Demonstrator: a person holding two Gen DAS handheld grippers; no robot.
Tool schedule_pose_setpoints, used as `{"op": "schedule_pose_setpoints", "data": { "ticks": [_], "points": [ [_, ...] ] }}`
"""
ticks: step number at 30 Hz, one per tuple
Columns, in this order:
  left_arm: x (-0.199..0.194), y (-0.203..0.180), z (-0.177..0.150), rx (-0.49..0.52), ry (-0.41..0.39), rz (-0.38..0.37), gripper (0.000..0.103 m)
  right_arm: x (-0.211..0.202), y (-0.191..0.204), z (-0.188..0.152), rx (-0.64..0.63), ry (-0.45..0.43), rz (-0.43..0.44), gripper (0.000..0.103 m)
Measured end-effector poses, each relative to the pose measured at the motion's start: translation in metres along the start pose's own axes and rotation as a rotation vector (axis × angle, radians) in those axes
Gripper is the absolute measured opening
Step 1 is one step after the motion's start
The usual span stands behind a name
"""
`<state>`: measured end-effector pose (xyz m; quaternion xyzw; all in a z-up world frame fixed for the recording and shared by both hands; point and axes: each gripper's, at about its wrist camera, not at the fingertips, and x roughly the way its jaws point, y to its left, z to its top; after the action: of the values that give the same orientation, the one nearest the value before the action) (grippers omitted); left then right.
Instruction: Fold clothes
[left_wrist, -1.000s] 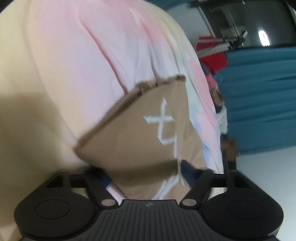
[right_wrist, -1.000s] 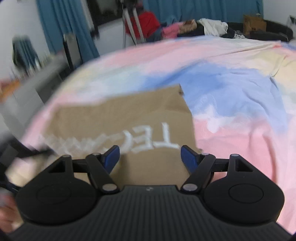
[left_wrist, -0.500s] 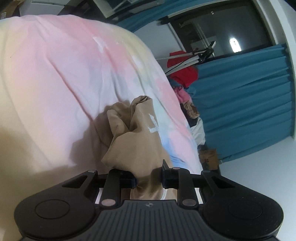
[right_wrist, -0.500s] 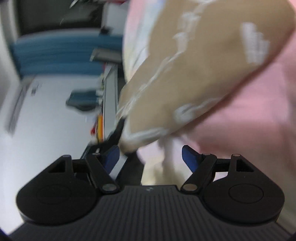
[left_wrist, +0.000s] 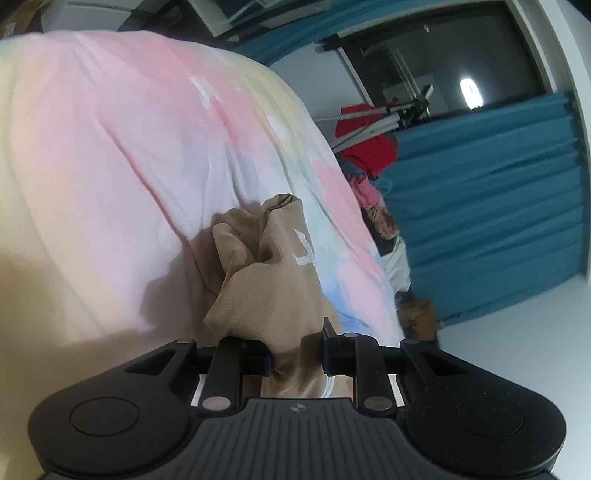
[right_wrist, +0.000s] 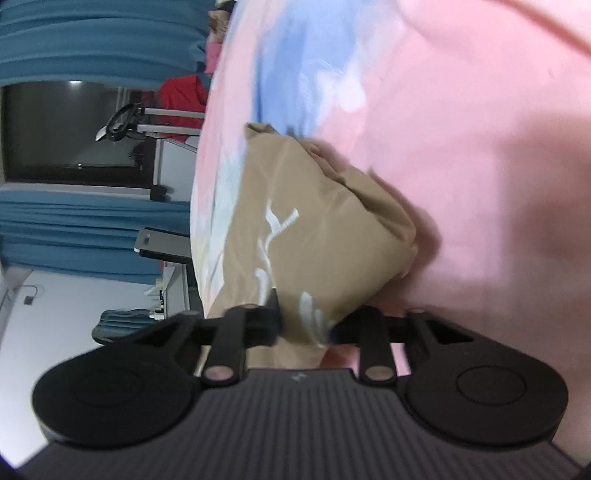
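- Tan fabric with white printed lettering, a garment (left_wrist: 280, 273), is lying bunched and creased on a bed, partly lifted off it at the near end where both tools are holding it.
- The left gripper (left_wrist: 295, 356) is clamping a gathered fold of the tan garment; its two black fingers are pressing in from either side with cloth filling the space between them.
- The right gripper (right_wrist: 304, 323) is gripping another part of the same garment (right_wrist: 317, 229), its jaws closing on a thick fold near the white lettering; this view is turned sideways and slightly blurred.
- The far end of the garment is resting against the bedsheet (left_wrist: 110, 155), which is pastel tie-dye in pink, pale yellow, white and blue, and is showing long soft wrinkles.
- Beyond the far edge of the bed, a heap of mixed clothes (left_wrist: 373, 206) is sitting, with a red item (left_wrist: 365, 144) hanging on a metal stand.
- Teal curtains (left_wrist: 491, 206) are hanging behind that, beside a dark window (left_wrist: 443, 66) in a white wall.
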<state>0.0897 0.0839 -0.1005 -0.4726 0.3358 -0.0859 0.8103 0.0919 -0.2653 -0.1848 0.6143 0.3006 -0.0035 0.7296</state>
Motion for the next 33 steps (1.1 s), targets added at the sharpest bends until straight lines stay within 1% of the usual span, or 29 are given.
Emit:
{"op": "schedule_pose_setpoints", "data": {
  "ticks": [2, 4, 7, 10, 12, 14, 19, 22, 25, 27, 29, 31, 32, 33],
  "points": [
    [-0.008, -0.007, 0.005, 0.029, 0.022, 0.009, 0.023, -0.015, 0.009, 0.001, -0.015, -0.022, 0.024, 0.018],
    [-0.014, -0.021, 0.011, 0.043, 0.038, 0.002, 0.023, -0.030, 0.022, 0.001, -0.032, -0.038, 0.058, 0.017],
    [-0.016, -0.043, 0.016, 0.005, 0.062, -0.044, 0.023, -0.052, 0.044, 0.015, -0.042, -0.066, 0.102, 0.017],
    [0.002, -0.073, 0.017, -0.011, 0.101, -0.073, 0.023, -0.070, 0.064, 0.040, -0.040, -0.108, 0.131, 0.017],
    [0.028, -0.100, 0.015, -0.006, 0.137, -0.066, 0.023, -0.079, 0.074, 0.063, -0.037, -0.145, 0.137, 0.017],
    [0.063, -0.130, 0.012, 0.005, 0.177, -0.066, 0.023, -0.086, 0.081, 0.092, -0.039, -0.188, 0.127, 0.017],
    [0.173, -0.217, -0.006, 0.059, 0.274, -0.089, 0.023, -0.092, 0.104, 0.192, -0.076, -0.317, 0.078, 0.017],
    [0.241, -0.267, -0.015, 0.091, 0.320, -0.126, 0.023, -0.091, 0.118, 0.258, -0.116, -0.395, 0.032, 0.017],
    [0.301, -0.305, -0.023, 0.131, 0.323, -0.189, 0.023, -0.084, 0.130, 0.309, -0.171, -0.469, 0.015, 0.017],
    [0.330, -0.316, -0.031, 0.170, 0.324, -0.218, 0.023, -0.081, 0.130, 0.331, -0.209, -0.518, 0.005, 0.017],
    [0.356, -0.323, -0.043, 0.220, 0.325, -0.238, 0.023, -0.076, 0.120, 0.344, -0.237, -0.553, -0.018, 0.017],
    [0.372, -0.315, -0.057, 0.296, 0.340, -0.226, 0.023, -0.064, 0.101, 0.349, -0.236, -0.559, -0.060, 0.017],
    [0.379, -0.308, -0.064, 0.338, 0.349, -0.238, 0.023, -0.059, 0.087, 0.350, -0.223, -0.546, -0.088, 0.017],
    [0.386, -0.298, -0.070, 0.370, 0.365, -0.223, 0.023, -0.053, 0.072, 0.348, -0.207, -0.528, -0.114, 0.017]
  ]
}}
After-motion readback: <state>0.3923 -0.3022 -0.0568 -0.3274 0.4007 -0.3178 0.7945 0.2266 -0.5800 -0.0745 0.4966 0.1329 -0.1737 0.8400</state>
